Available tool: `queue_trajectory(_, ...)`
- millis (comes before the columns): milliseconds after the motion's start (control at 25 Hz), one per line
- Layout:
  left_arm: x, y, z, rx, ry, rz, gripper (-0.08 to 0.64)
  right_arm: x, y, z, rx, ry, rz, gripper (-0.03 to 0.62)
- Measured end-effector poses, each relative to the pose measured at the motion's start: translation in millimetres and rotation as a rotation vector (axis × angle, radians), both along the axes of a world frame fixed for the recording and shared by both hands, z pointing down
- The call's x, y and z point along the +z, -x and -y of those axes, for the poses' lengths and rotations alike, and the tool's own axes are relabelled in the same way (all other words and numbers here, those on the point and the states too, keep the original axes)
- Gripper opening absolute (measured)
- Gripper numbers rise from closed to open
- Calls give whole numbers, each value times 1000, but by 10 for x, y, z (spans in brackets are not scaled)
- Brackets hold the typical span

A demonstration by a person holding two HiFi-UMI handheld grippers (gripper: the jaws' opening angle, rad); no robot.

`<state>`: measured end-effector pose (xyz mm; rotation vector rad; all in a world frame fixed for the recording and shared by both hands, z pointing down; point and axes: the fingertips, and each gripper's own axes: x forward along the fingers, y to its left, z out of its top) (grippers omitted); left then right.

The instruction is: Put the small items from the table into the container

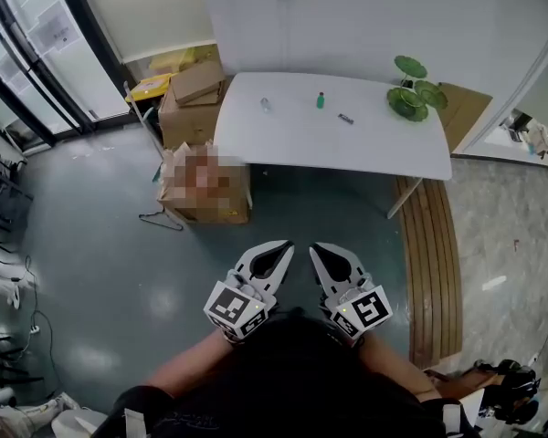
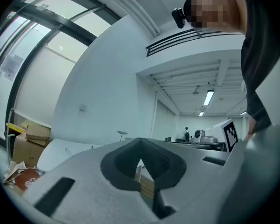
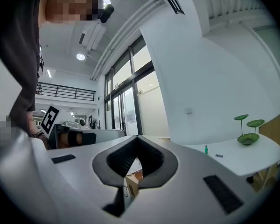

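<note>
Two grippers: left gripper and right gripper, both clenched, empty.
Table: white.
Green bottle: on table.

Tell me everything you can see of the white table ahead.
The white table is a smooth rectangular top with rounded corners, one thin leg showing, standing along the white wall. On it, well apart: a small clear item, an upright green bottle and a small dark item. A green leaf-shaped ornament stands at its right end.
</note>
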<state>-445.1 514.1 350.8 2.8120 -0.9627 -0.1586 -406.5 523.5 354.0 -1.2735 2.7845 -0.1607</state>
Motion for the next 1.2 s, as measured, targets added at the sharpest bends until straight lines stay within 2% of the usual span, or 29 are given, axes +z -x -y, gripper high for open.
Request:
queue_trajectory(160, 39, 27, 78, 11, 6, -6, 6, -41, 43, 22, -22, -16, 50, 15)
queue_trajectory(360, 75, 40, 244, 43, -6, 11, 7, -15, 96, 233, 10, -5, 31, 15)
queue_trajectory(640, 67, 143, 788, 108, -37, 8, 6, 37, 250, 803, 56, 7, 5, 15)
queue_trajectory(840, 19, 422, 1380, 144, -53, -1, 6, 30, 531, 1378, 94, 4, -4, 15)
queue_trajectory(1200, -24, 1006, 2321, 179, -28, -12, 6, -53, 1064, 2290, 140, 6, -6, 15)
